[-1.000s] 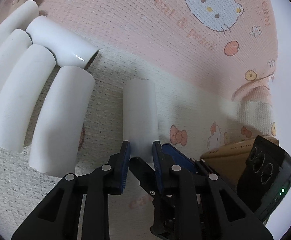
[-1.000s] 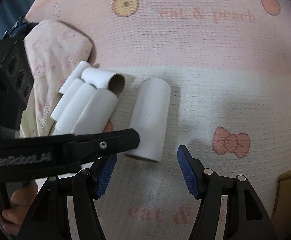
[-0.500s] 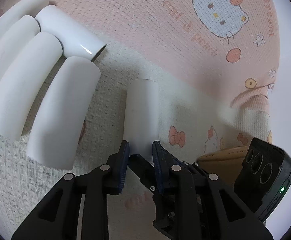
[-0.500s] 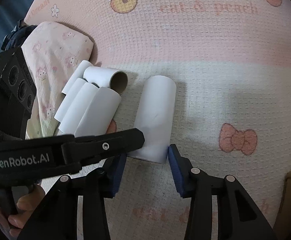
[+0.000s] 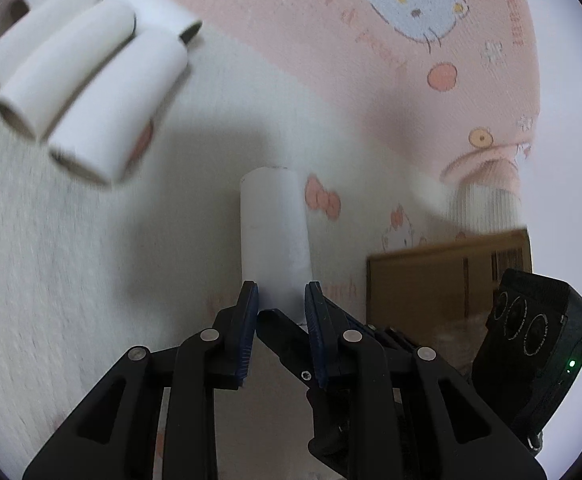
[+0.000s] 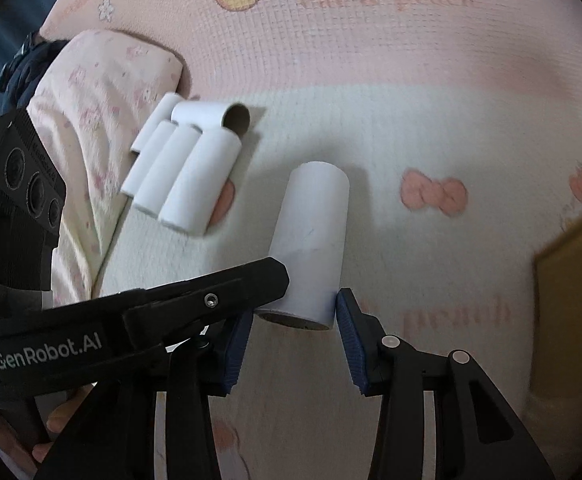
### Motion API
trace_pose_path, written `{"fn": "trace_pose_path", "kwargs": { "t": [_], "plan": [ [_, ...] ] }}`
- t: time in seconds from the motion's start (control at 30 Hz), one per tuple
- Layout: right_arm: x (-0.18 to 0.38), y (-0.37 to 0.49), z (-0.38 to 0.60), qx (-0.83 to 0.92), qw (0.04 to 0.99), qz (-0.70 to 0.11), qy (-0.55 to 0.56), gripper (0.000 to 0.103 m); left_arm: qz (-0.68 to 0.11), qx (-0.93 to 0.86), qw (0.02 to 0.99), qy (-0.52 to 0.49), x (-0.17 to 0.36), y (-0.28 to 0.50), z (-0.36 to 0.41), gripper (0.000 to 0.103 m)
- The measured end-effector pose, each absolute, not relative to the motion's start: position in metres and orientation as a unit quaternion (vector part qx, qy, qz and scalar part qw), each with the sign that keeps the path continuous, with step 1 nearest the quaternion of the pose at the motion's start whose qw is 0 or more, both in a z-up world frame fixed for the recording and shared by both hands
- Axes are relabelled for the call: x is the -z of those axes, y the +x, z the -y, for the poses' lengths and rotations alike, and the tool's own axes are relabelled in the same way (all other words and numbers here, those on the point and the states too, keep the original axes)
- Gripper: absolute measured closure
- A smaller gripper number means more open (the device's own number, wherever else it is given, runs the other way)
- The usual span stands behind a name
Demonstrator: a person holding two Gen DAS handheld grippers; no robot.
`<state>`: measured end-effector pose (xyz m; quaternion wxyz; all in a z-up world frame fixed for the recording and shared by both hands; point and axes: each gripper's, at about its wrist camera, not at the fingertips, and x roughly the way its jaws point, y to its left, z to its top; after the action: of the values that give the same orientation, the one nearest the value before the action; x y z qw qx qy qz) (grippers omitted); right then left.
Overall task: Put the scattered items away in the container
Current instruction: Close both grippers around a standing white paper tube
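White cardboard tube [image 6: 311,240] (hollow, smooth) gripped by right claw [image 6: 291,332]; left claw [image 5: 281,300] clamps its end too.

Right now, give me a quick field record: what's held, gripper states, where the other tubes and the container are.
held item: white cardboard tube, gripped at its near end
right gripper: shut on the tube
left gripper: pads beside the same tube end, contact unclear
remaining tubes: pile of five tubes on the mat, beside the pink pillow
container: cardboard box, to the right
surface: Hello Kitty mat
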<state>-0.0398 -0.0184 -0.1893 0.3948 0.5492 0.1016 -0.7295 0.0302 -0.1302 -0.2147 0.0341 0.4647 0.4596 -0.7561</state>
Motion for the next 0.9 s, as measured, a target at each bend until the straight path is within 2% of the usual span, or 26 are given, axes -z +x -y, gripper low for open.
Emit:
{"fn": "trace_pose_path", "kwargs": {
  "t": [0.1, 0.3, 0.67, 0.77, 0.83, 0.9],
  "plan": [
    [0.192, -0.027, -0.001, 0.728, 0.385, -0.109, 0.557, 0.063, -0.445, 0.758, 0.017, 0.477, 0.217, 0.039, 0.110, 0.077],
    [0.203, -0.008, -0.032, 0.721, 0.376, -0.122, 0.569, 0.063, -0.474, 0.737, 0.028, 0.482, 0.231, 0.060, 0.081, 0.078],
    [0.196, -0.009, -0.053, 0.724, 0.379, -0.136, 0.560, 0.063, -0.431, 0.753, 0.006, 0.497, 0.218, 0.046, 0.056, 0.078],
    [0.195, -0.007, -0.053, 0.721, 0.381, -0.150, 0.559, 0.063, -0.427, 0.751, -0.007, 0.504, 0.213, 0.044, 0.053, 0.068],
    [0.193, -0.009, -0.055, 0.718, 0.386, -0.139, 0.563, 0.063, -0.413, 0.758, -0.008, 0.505, 0.207, 0.042, 0.052, 0.057],
    [0.192, -0.015, -0.056, 0.713, 0.389, -0.121, 0.571, 0.061, -0.402, 0.769, -0.008, 0.498, 0.200, 0.039, 0.055, 0.054]
  ]
}}
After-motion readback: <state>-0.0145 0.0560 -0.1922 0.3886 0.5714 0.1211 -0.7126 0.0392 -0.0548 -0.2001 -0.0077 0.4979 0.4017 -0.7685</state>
